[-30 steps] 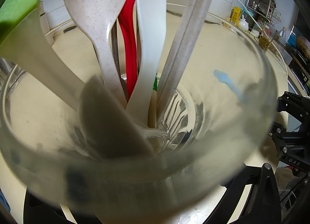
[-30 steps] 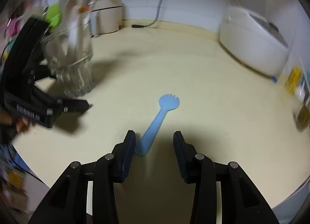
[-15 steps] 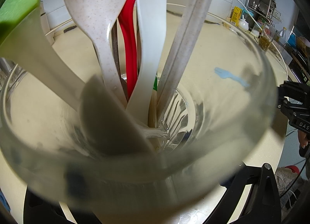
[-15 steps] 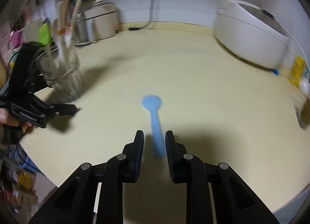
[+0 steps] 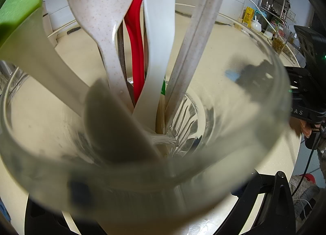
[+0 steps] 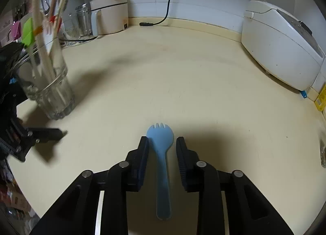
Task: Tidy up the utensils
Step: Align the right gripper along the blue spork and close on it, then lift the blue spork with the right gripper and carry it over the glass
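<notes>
A clear glass (image 5: pixel 203 174) fills the left wrist view, packed with several utensils: a speckled spoon (image 5: pixel 101 11), a red handle (image 5: pixel 136 41), a white fork (image 5: pixel 159 31) and chopsticks (image 5: pixel 201 31). My left gripper is shut on the glass, its black fingers (image 5: pixel 273 198) flanking the base. In the right wrist view the glass (image 6: pixel 55 92) stands at the left. A blue spork (image 6: pixel 163 163) lies flat on the cream counter (image 6: pixel 183 84). My right gripper (image 6: pixel 162 139) straddles it with the jaws opening, and the pads do not touch it.
A white rice cooker (image 6: pixel 281 47) stands at the right. At the back left are a white appliance (image 6: pixel 110 15) and a steel jar (image 6: pixel 83 19). A black cable (image 6: pixel 163 11) hangs down the tiled wall. A yellow box (image 6: pixel 321 100) sits at the far right edge.
My right gripper slid forward along the blue spork, so the spork now lies between its fingers; the jaws narrowed, then widened. The left gripper and glass stayed put.
</notes>
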The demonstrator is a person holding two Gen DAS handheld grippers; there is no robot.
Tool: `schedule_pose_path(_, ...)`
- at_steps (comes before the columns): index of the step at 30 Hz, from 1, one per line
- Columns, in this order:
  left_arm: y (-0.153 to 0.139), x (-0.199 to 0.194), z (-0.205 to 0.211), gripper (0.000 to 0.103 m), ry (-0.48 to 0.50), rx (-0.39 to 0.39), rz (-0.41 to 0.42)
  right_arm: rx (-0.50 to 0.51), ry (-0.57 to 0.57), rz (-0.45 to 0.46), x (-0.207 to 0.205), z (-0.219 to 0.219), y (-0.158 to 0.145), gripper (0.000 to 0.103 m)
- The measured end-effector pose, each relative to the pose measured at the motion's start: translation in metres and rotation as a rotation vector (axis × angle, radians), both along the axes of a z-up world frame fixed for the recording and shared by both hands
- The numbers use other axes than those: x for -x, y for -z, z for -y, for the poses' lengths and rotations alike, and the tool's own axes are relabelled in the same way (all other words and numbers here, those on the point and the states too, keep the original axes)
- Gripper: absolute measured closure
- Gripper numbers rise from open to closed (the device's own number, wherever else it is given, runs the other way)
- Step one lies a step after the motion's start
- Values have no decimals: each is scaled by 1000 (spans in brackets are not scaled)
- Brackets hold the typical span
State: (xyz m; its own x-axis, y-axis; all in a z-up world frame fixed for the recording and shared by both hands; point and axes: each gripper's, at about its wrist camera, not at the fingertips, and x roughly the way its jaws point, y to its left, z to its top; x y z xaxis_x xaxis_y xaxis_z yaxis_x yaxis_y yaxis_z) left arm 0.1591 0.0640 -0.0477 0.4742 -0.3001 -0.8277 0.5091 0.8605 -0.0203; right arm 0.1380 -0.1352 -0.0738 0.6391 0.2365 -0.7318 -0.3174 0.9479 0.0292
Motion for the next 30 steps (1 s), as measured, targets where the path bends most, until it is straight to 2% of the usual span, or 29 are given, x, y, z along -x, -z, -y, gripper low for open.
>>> schedule_pose_path(8, 0, 0, 0, 1, 0, 0, 0, 6, -3, 4, -9, -7, 0, 70)
schedule_pose_path(11, 0, 0, 0, 1, 0, 0, 0, 0, -16, 5, -8, -7, 0, 75)
schedule_pose_path(19, 0, 0, 0, 1, 0, 0, 0, -21, -2, 10, -6, -5, 1, 76)
schedule_pose_path(22, 0, 0, 0, 1, 0, 0, 0, -93, 9, -1, -5, 3, 1, 76)
schedule_pose_path(30, 0, 0, 0, 1, 0, 0, 0, -377, 49, -16, 0, 40, -4, 76)
